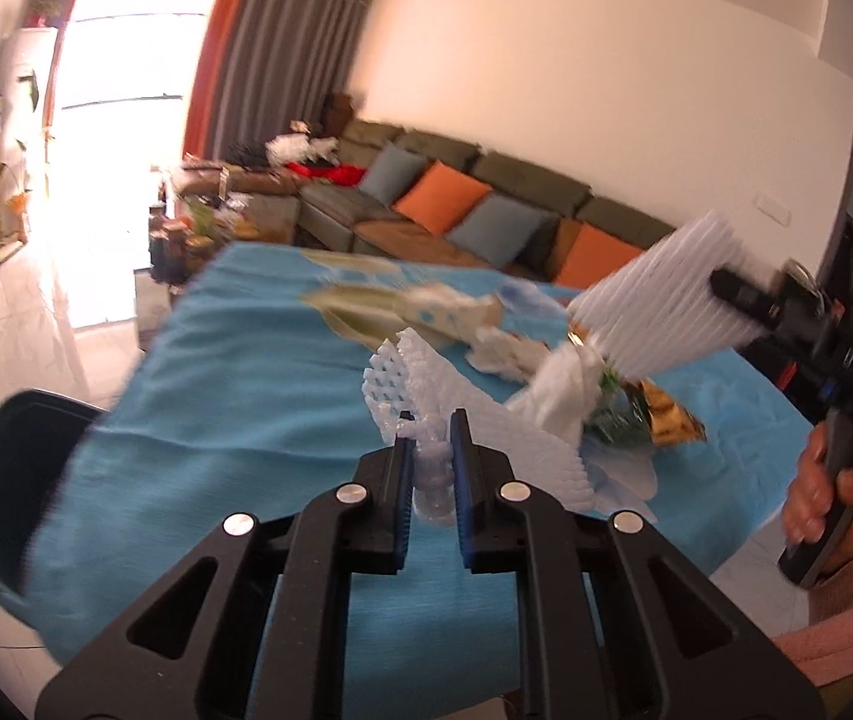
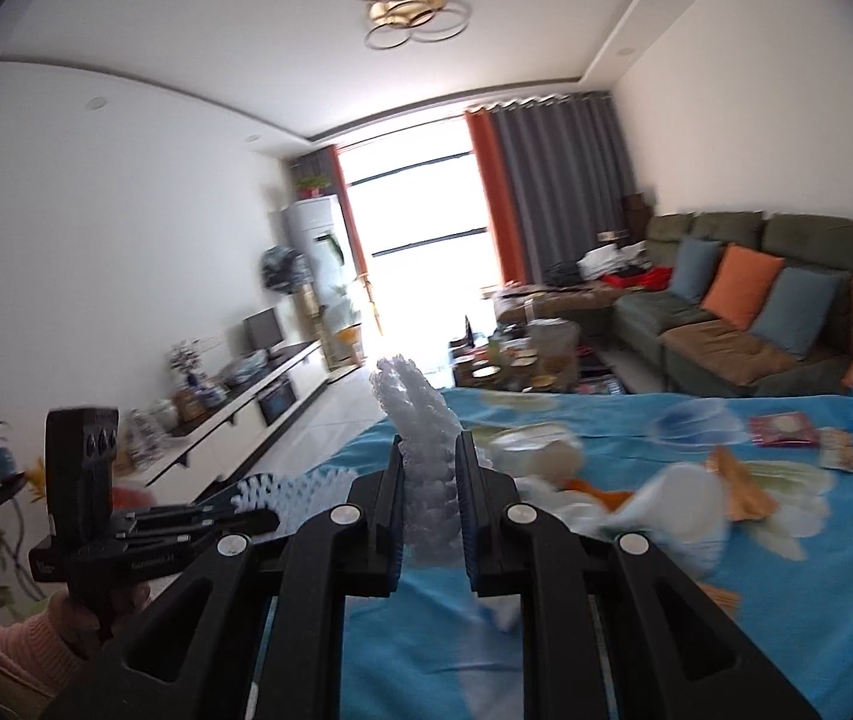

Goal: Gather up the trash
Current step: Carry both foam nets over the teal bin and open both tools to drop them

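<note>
I am holding both tools aloft over the counter [image 1: 198,396], which is draped in a blue cloth. My left gripper [image 1: 431,444] is clamped on a white foam net sleeve [image 1: 393,378]; the mesh is rising out between the blue pads and fanning ahead of the tips. My right gripper [image 2: 431,468] is likewise clamped on a second foam net [image 2: 417,420], which is standing upright ahead of it. Seen from the left wrist, that second piece is showing as a large white ribbed sheet up and to the right.

Both pieces are lifted off the cloth (the blur suggests motion, direction not determinable), presumably so they clear the pile while being carried off. A dark bin [image 1: 0,480] is sitting down to the left of the left gripper, at the counter's edge; I judge it the intended destination.

Remaining trash is lying ahead and right of the left gripper: crumpled tissue [image 1: 564,384], a gold snack wrapper [image 1: 672,414], and a cardboard tube [image 1: 456,312]. The light mesh may snag or slip on release.
</note>
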Demonstrator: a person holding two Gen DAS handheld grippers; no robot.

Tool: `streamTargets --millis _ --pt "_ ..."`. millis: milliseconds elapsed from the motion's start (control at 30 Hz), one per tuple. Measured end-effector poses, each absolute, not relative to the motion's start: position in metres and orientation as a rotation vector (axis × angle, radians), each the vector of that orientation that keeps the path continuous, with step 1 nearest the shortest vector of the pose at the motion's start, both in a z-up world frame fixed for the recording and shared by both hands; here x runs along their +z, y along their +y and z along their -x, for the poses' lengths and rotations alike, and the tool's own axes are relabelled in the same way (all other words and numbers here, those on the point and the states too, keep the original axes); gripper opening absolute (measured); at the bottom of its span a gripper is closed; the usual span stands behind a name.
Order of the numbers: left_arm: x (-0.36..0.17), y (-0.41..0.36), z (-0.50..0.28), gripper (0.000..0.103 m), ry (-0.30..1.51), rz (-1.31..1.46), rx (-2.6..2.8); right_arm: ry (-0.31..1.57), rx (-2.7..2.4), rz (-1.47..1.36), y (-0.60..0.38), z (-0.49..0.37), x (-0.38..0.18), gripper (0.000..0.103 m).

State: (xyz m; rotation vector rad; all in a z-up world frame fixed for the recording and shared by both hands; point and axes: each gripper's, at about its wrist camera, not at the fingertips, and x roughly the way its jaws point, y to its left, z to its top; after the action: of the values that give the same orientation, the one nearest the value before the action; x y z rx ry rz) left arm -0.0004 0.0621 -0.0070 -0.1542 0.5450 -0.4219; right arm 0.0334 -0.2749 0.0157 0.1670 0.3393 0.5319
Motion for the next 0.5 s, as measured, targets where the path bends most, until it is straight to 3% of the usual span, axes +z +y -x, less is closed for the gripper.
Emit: streamTargets --millis 500 --pt "0.014 0.217 0.024 0.012 0.48 0.204 -0.011 0.437 0.945 -0.143 -0.113 -0.084 0.029 0.014"
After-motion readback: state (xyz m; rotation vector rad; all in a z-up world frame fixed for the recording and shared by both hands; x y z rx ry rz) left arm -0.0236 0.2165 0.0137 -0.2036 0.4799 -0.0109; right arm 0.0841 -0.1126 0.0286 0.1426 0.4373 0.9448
